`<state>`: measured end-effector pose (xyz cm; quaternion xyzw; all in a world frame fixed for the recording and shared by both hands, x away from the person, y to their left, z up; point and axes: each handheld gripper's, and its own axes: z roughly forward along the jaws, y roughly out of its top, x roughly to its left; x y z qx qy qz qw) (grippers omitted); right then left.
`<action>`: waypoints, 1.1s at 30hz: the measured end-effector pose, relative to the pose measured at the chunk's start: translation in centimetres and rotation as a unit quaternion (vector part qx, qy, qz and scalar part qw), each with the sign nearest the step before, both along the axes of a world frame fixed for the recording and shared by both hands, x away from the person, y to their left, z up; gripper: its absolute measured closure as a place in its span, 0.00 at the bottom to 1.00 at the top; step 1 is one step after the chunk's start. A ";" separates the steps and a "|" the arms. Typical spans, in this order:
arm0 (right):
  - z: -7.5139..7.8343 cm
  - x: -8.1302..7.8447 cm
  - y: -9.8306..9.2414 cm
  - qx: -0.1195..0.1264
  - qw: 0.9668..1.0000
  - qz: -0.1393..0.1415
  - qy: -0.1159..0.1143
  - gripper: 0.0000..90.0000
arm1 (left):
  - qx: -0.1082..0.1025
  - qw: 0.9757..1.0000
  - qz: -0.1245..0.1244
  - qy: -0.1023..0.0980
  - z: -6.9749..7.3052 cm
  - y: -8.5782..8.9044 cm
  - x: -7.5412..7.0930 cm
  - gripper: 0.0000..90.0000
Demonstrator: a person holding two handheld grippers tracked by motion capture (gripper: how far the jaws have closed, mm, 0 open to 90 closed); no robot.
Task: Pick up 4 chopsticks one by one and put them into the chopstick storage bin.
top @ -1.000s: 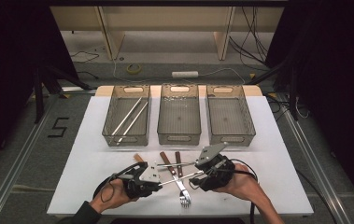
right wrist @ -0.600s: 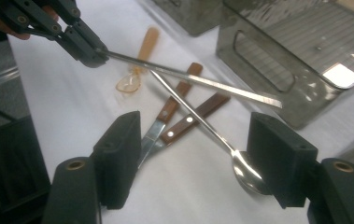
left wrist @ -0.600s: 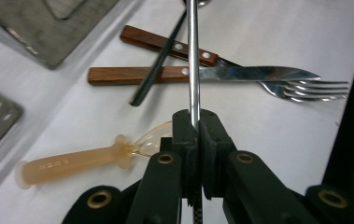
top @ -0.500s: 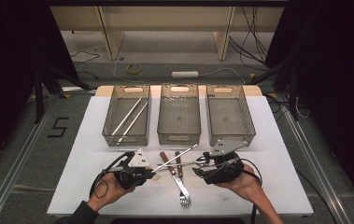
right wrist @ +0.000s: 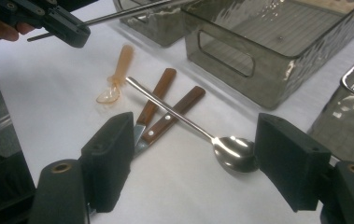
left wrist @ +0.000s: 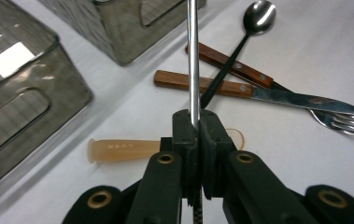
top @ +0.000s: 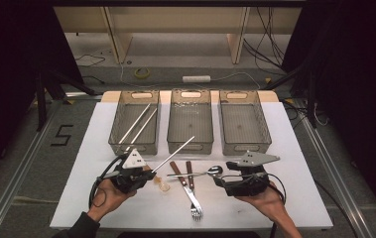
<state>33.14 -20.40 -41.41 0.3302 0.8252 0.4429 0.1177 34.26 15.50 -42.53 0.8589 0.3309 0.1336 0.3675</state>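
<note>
Sorting cutlery into bins: two chopsticks in, the rest waiting.

Left claw (top: 148, 172) clamps a long steel chopstick (top: 173, 153) above the white tabletop (top: 294, 163), near the leftmost clear bin (top: 117, 131); right claw (right wrist: 193, 158), widening, straddles the steel spoon (right wrist: 230, 150), gripping nothing.

Three bins (top: 239, 147) stand in a row; the left one holds two chopsticks (top: 136, 125). A knife (top: 179, 176), fork (top: 193, 196), steel spoon (top: 210, 172) and amber spoon (top: 161, 185) lie below.

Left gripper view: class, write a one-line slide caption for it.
Gripper shut on a metal chopstick, above a small plastic spoon; a metal spoon, knife and fork lie beyond.
</note>
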 end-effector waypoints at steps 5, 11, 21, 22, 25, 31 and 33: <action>-0.5 -0.3 -0.6 0.016 1.000 -0.017 0.005 0.32 | -0.012 1.000 0.021 -0.001 0.2 0.9 0.4 0.96; -1.0 -0.7 -0.8 0.024 0.999 -0.020 0.010 0.31 | -0.023 0.999 0.041 -0.006 0.7 1.4 1.0 0.96; -1.5 -1.7 -0.7 0.018 1.000 -0.015 0.016 0.31 | -0.037 0.996 0.083 -0.023 2.3 2.5 3.8 0.96; -1.5 -1.8 -0.7 0.019 1.000 -0.016 0.016 0.30 | -0.041 0.995 0.091 -0.025 2.5 2.8 4.3 0.96; -1.6 -1.9 -0.7 0.023 0.999 -0.015 0.016 0.29 | -0.042 0.993 0.106 -0.028 3.0 3.4 5.3 0.96; -1.8 -2.1 -0.5 0.026 0.999 -0.016 0.022 0.27 | -0.032 0.989 0.138 -0.035 3.0 4.3 7.9 0.96; -1.8 -2.1 -0.5 0.026 0.999 -0.014 0.023 0.27 | -0.031 0.988 0.146 -0.034 2.9 4.6 8.6 0.96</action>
